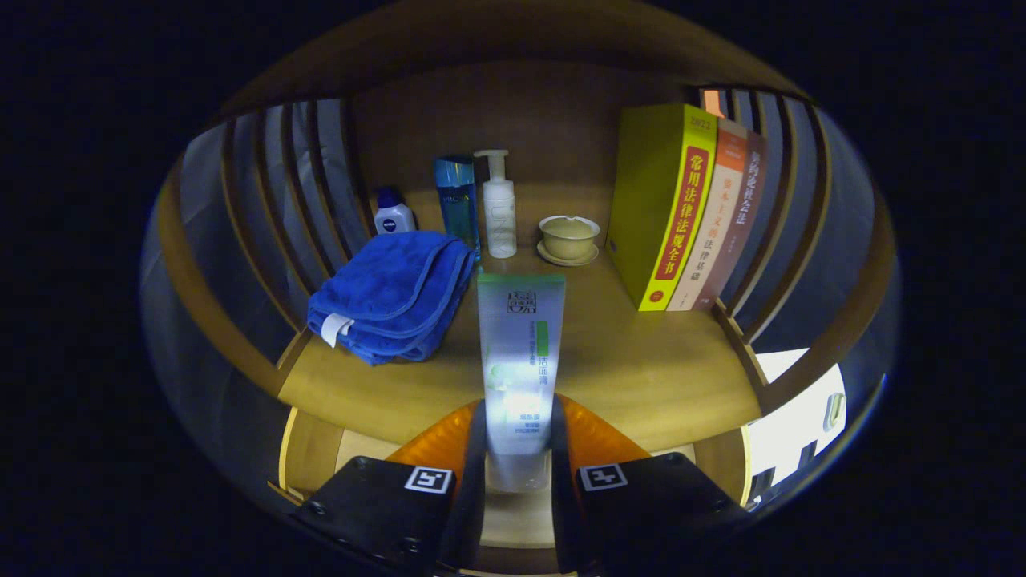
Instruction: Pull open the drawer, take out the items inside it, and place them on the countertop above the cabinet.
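Two fingers of the gripper (517, 449) pinch the lower end of a translucent tube (519, 361), one on each side; the tube extends forward above the wooden countertop (641, 377). Below the fingers, the open drawer (321, 457) shows bare wooden floor; any remaining contents cannot be determined. Just left of the tube lies a folded blue towel (393, 292). Beyond it stand a small white bottle (393, 215), a blue bottle (457, 196) and a pump bottle (498, 204). A lidded cup on a saucer (569, 238) sits beside three upright books (689, 208). Slatted side walls (296, 192) bound the countertop; bare surface lies right of the tube.
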The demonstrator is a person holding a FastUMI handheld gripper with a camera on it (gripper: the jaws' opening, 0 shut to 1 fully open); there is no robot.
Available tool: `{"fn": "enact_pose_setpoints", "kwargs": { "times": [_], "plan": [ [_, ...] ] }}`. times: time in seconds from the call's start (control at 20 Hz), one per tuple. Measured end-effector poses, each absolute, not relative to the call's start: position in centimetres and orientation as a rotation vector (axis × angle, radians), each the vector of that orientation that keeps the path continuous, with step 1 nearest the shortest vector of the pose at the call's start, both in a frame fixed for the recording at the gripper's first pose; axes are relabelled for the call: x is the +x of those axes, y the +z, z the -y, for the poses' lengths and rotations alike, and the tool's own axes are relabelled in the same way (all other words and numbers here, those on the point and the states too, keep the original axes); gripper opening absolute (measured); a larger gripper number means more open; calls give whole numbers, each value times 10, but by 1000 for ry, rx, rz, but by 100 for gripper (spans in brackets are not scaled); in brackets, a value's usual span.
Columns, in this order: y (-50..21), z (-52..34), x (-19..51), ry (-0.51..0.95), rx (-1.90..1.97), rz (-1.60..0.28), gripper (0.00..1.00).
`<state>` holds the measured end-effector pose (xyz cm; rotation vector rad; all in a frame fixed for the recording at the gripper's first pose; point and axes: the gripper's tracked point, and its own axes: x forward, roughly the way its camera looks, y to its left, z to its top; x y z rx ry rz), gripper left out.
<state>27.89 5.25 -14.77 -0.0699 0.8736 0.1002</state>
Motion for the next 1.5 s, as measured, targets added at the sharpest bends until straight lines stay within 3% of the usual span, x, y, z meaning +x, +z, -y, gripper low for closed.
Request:
{"fn": "enact_pose_setpoints", "kwargs": {
  "times": [0.55, 0.9, 1.0, 1.15, 1.5],
  "plan": [
    [-186, -49, 306, 53, -75, -974, 44],
    [-196, -49, 311, 50, -80, -983, 52],
    [-195, -49, 311, 60, -79, -974, 57],
    [-195, -51, 310, 68, -78, -974, 75],
    [-162, -59, 284, 103, -77, -819, 92]
  ]
}}
